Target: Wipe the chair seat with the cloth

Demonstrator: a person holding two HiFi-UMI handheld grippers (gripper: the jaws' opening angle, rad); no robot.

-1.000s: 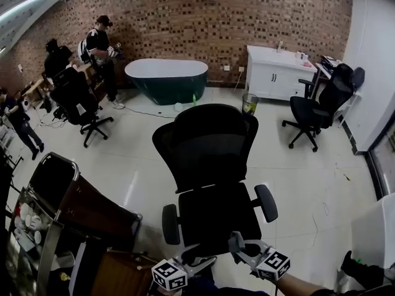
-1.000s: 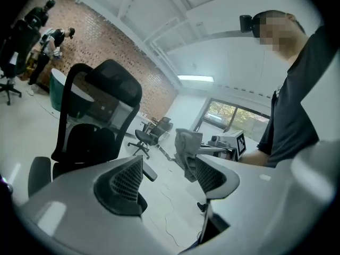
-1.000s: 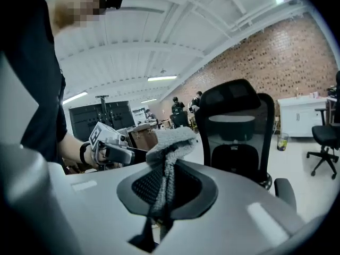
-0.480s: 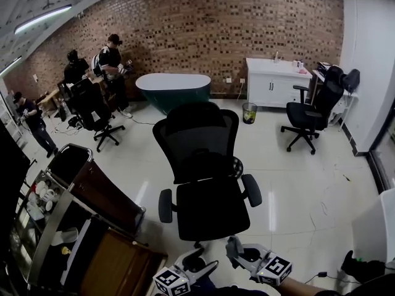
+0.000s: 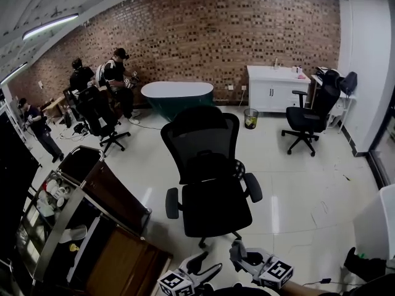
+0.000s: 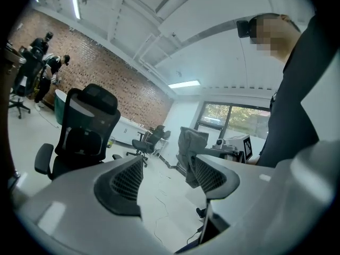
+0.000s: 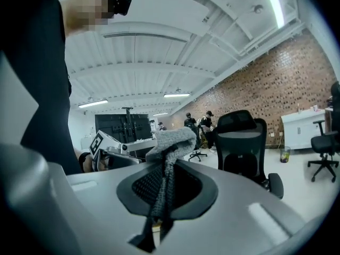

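The right hand-held gripper (image 7: 162,184) clamps the grey cloth (image 7: 171,139), the left hand-held gripper (image 6: 166,178) is apart, and the chair (image 5: 213,209) stands on the pale floor (image 5: 308,184).

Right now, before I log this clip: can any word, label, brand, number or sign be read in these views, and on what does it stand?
None can be read in any view.
The cube on the left gripper and the one on the right gripper: black-and-white square patterns, no letters or digits.
Grey cloth: no tag shows.
Items on the white cabinet: too small to read.
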